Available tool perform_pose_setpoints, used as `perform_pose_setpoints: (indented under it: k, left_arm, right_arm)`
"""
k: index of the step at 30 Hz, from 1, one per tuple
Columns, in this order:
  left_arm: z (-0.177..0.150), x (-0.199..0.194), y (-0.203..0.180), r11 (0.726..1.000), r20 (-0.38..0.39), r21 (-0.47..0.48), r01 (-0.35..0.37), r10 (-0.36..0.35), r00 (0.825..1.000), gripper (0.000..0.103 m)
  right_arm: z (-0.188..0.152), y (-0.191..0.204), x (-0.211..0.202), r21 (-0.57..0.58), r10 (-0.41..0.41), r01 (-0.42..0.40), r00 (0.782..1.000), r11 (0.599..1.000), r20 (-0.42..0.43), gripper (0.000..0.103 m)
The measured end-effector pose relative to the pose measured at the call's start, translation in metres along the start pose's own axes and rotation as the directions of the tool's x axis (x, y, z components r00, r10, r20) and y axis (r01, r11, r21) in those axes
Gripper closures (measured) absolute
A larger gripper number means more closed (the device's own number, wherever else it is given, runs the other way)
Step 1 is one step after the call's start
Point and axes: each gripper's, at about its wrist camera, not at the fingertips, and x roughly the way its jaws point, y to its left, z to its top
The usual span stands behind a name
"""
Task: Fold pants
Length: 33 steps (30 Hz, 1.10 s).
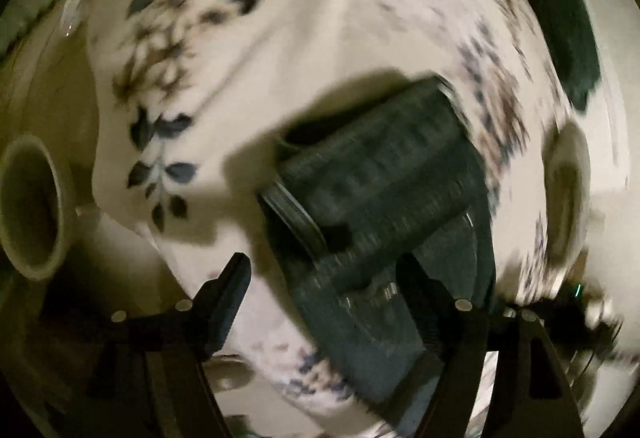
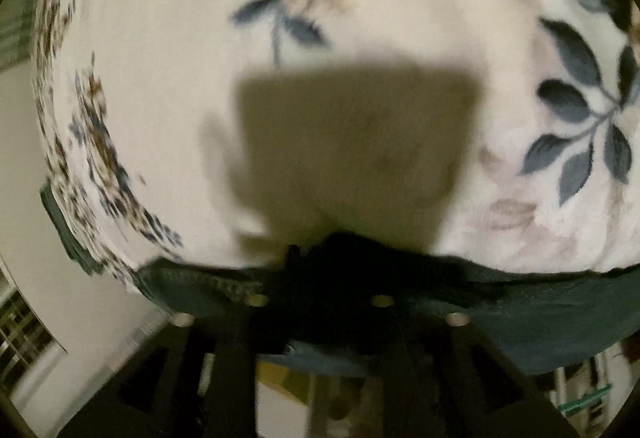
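Observation:
In the left wrist view my left gripper point(image 1: 324, 274) is open and empty above a white floral blanket point(image 1: 304, 38). The other gripper's dark ribbed body point(image 1: 380, 174) crosses between and beyond its fingers. A dark green cloth, likely the pants point(image 1: 568, 38), lies at the far right. In the right wrist view my right gripper point(image 2: 320, 258) is shut on the edge of the dark green pants point(image 2: 540, 318), which hang across the bottom of the view over the blanket point(image 2: 160, 98). The fingertips are buried in the cloth.
The floral blanket covers a bed whose edge point(image 2: 80, 198) shows at the left of the right wrist view, with pale floor point(image 2: 80, 298) below it. A shelf or rack point(image 2: 588, 394) stands at the lower right. Both views are blurred.

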Motion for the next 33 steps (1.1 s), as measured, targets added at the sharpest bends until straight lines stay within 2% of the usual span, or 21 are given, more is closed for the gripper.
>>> perform_pose_setpoints:
  k: [1,4,5,6,7,9,12,15,20,24,26,28,29,30,32,33]
  left_arm:
    - [0.005,0.008,0.005,0.999,-0.009,-0.033,0.003,-0.003,1.0,0.03]
    - [0.018,0.035,0.018,0.991,-0.046,-0.131,0.026,-0.032,0.998,0.032]
    - [0.019,0.034,0.018,0.99,-0.015,-0.135,0.04,-0.043,0.999,0.049]
    - [0.019,0.03,0.012,0.992,0.015,-0.105,0.065,-0.063,0.998,0.069]
    - [0.019,0.027,0.004,0.998,0.025,-0.055,0.033,-0.032,0.999,0.071]
    - [0.014,0.02,0.002,0.999,0.051,-0.025,0.03,-0.029,0.998,0.08]
    - [0.009,0.012,0.009,1.0,0.057,-0.002,0.031,-0.031,0.998,0.085]
    - [0.008,0.012,0.01,0.999,0.042,0.024,0.024,-0.025,0.999,0.086]
    - [0.015,0.015,0.014,0.999,0.009,0.04,0.023,-0.024,1.0,0.085]
    - [0.017,0.015,0.005,0.998,-0.015,0.06,0.004,-0.004,1.0,0.082]
    - [0.014,0.006,-0.007,0.992,-0.016,0.122,-0.043,0.045,0.999,0.08]
    - [0.007,-0.003,-0.02,0.977,-0.015,0.184,-0.108,0.113,0.994,0.071]
    - [0.002,-0.008,-0.027,0.97,-0.013,0.214,-0.116,0.121,0.993,0.064]
    - [-0.003,-0.012,-0.034,0.962,-0.01,0.242,-0.124,0.13,0.991,0.055]
    - [-0.014,-0.02,-0.05,0.952,0.005,0.286,-0.113,0.116,0.993,0.043]
    - [-0.02,-0.022,-0.06,0.944,0.015,0.313,-0.104,0.104,0.994,0.041]
  right_arm:
    - [-0.001,0.002,0.003,-0.011,-0.01,0.01,1.0,1.0,-0.009,0.065]
    - [0.001,0.012,0.014,-0.063,-0.072,0.071,0.997,0.996,-0.02,0.065]
    - [0.001,0.014,0.015,-0.082,-0.096,0.094,0.995,0.992,-0.016,0.065]
    - [0.0,0.017,0.015,-0.102,-0.118,0.117,0.993,0.988,-0.007,0.072]
    - [-0.001,0.018,0.013,-0.112,-0.14,0.141,0.99,0.984,0.016,0.098]
    - [-0.004,0.022,0.01,-0.117,-0.175,0.18,0.983,0.977,0.046,0.099]
    - [-0.007,0.021,-0.005,-0.076,-0.168,0.176,0.98,0.981,0.104,0.101]
    - [-0.005,0.01,-0.016,-0.008,-0.121,0.123,0.986,0.992,0.119,0.102]
    - [-0.004,0.0,-0.027,0.017,-0.087,0.085,0.988,0.996,0.126,0.102]
    - [0.011,-0.024,-0.027,0.078,0.011,-0.016,0.998,0.997,0.068,0.101]
    - [0.006,-0.027,-0.035,0.018,0.032,-0.033,0.998,0.999,0.062,0.095]
    - [-0.003,-0.028,-0.053,-0.067,-0.02,0.028,0.993,0.997,0.118,0.075]
    - [-0.011,-0.026,-0.059,-0.106,-0.046,0.061,0.99,0.992,0.133,0.069]
    - [-0.019,-0.026,-0.064,-0.147,-0.07,0.091,0.987,0.985,0.144,0.067]
    - [-0.033,-0.02,-0.067,-0.252,-0.121,0.157,0.981,0.955,0.152,0.067]
    - [-0.04,-0.009,-0.058,-0.294,-0.166,0.208,0.973,0.933,0.161,0.067]
